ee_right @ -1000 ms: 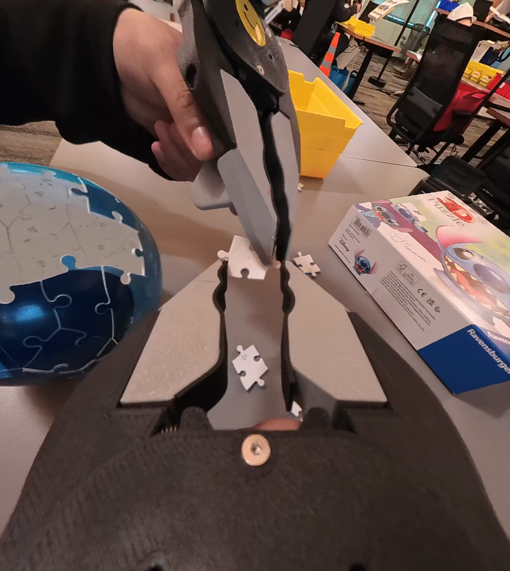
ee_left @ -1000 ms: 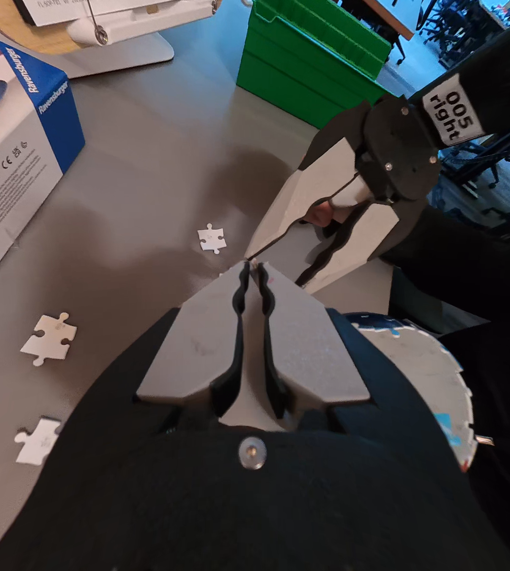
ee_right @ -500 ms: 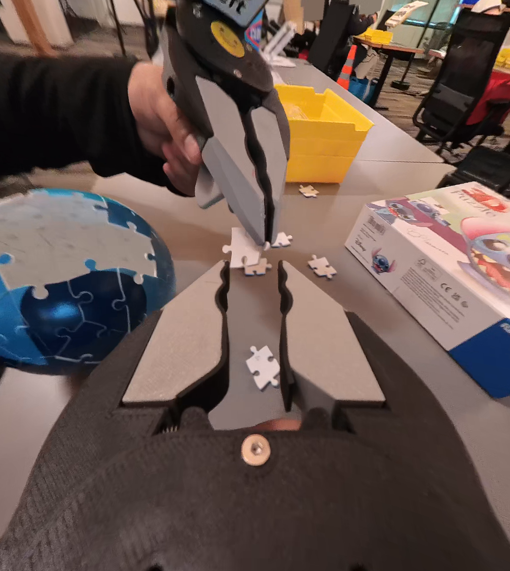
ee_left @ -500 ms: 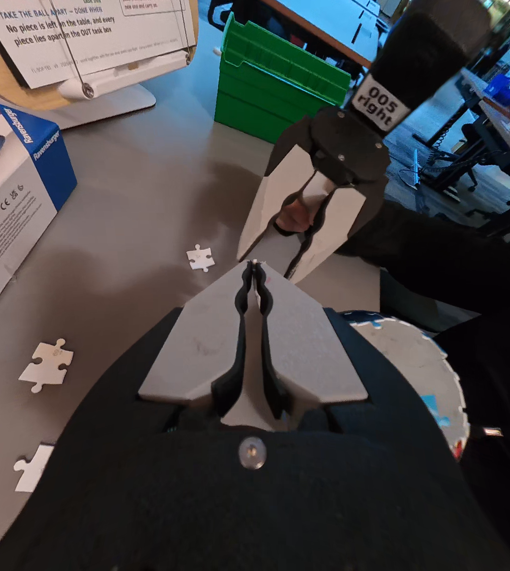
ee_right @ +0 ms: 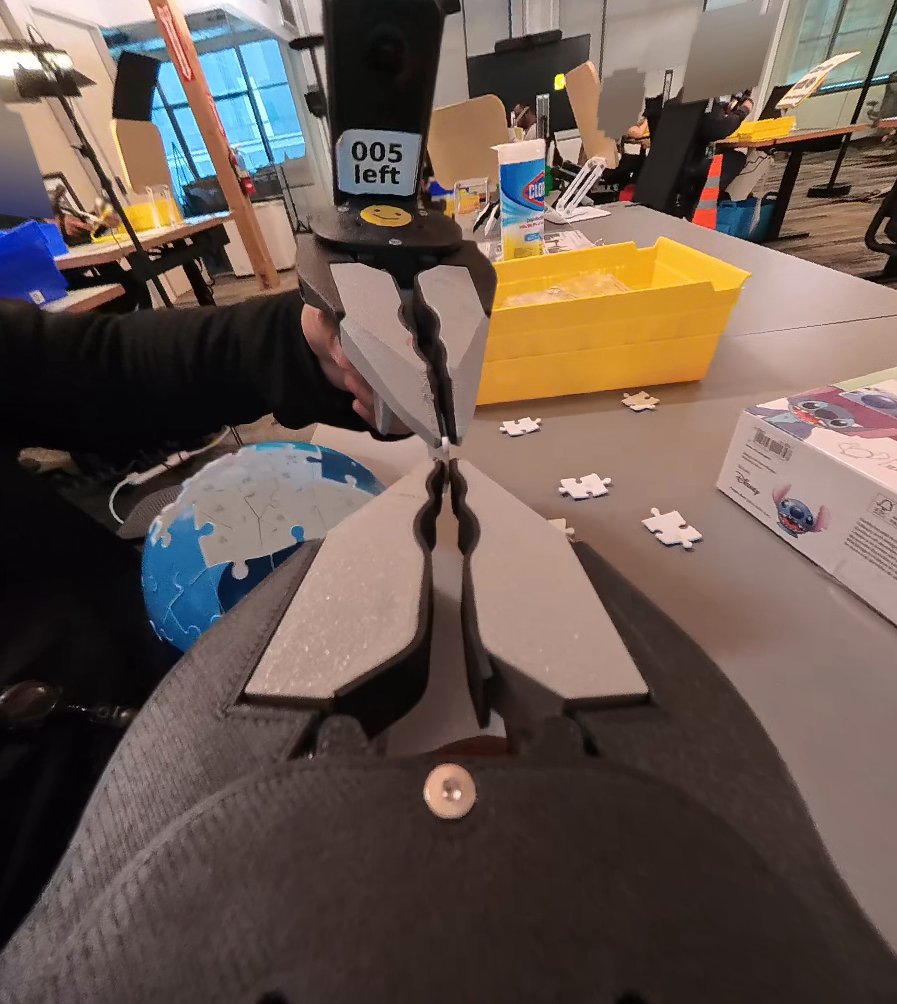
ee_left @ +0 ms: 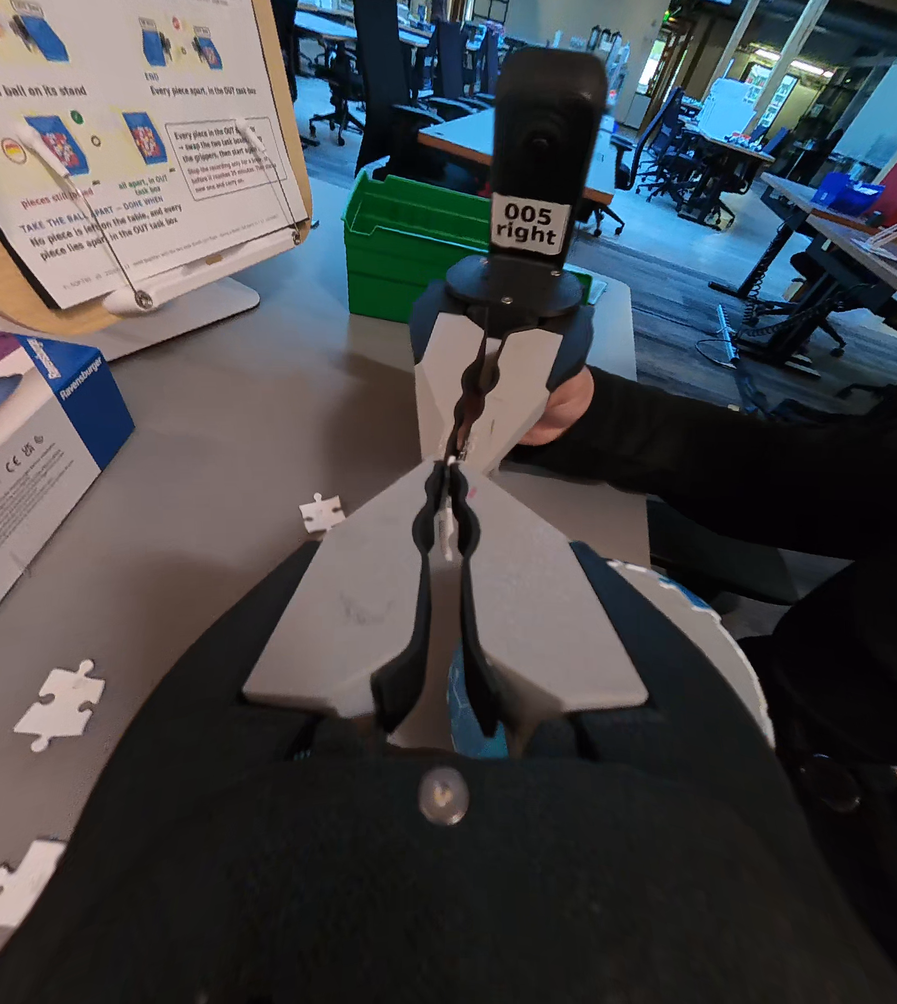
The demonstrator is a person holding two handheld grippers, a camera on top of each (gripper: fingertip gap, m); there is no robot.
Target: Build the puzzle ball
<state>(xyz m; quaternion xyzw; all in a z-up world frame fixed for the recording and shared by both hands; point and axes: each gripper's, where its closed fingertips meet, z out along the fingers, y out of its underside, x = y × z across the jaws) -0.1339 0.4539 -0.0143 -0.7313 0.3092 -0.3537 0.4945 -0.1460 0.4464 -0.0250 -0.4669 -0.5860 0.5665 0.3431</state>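
My left gripper (ee_left: 449, 468) is shut on a white puzzle piece (ee_left: 445, 524), held edge-on between its fingers. My right gripper (ee_right: 445, 466) is shut and meets it tip to tip above the table, and appears to pinch the same piece (ee_right: 443, 443) at its far edge. The part-built blue and white puzzle ball (ee_right: 251, 538) sits at the table's near edge, left of my right gripper; it also shows in the left wrist view (ee_left: 707, 641). Several loose white pieces (ee_right: 585, 485) (ee_left: 63, 706) lie on the grey table.
The puzzle box (ee_right: 843, 489) (ee_left: 28, 462) lies on one side. A yellow bin (ee_right: 598, 326) with a wipes canister (ee_right: 522, 201) behind it stands at one end, a green bin (ee_left: 408, 244) and an instruction stand (ee_left: 109, 136) at the other.
Both grippers rose and tilted level to face each other. The right gripper, open half a second ago, has shut at the tip of the left gripper's piece.
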